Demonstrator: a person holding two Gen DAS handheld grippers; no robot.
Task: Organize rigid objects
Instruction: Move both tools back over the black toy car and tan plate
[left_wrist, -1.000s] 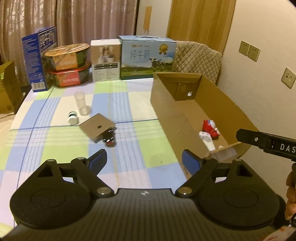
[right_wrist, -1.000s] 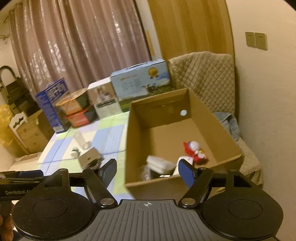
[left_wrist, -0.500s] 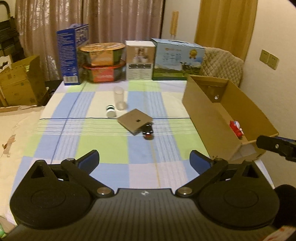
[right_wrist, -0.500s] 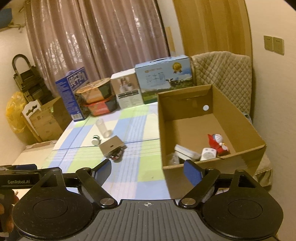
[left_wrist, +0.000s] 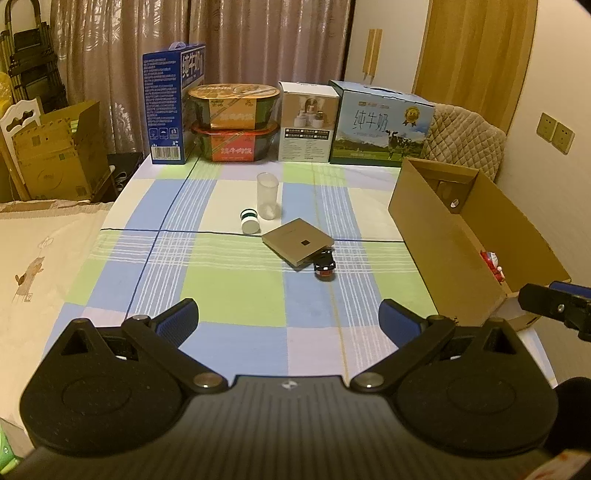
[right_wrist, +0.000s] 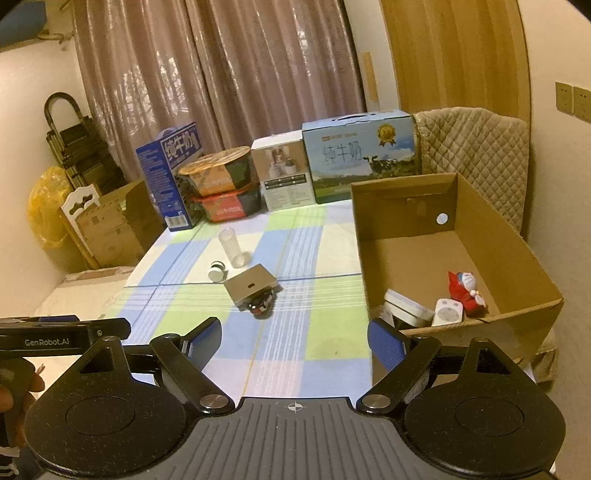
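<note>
L gripper (left_wrist: 288, 319) & R gripper (right_wrist: 294, 341): fingers wide apart, both just been opening, nothing btwn. Flat tan box (left_wrist: 297, 242) mid-table at 12 o'clock, toy car (left_wrist: 324, 266) touching its near corner. Cardboard box (right_wrist: 517, 258) at 2 o'clock holds red figure (right_wrist: 465, 293).

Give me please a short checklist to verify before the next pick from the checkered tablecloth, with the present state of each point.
1. Left tongs open and empty: ok; jaws have just been opening, nothing between them.
2. Right tongs open and empty: ok; also just opening.
3. Things left to pick: not ok; clear tube, small white jar, flat grey box and dark toy car lie on the tablecloth.
4. Toy car free to grasp: cannot tell; it is partly under the grey box's edge.
5. Room in the cardboard box: ok; the far part of its floor is bare.
</note>
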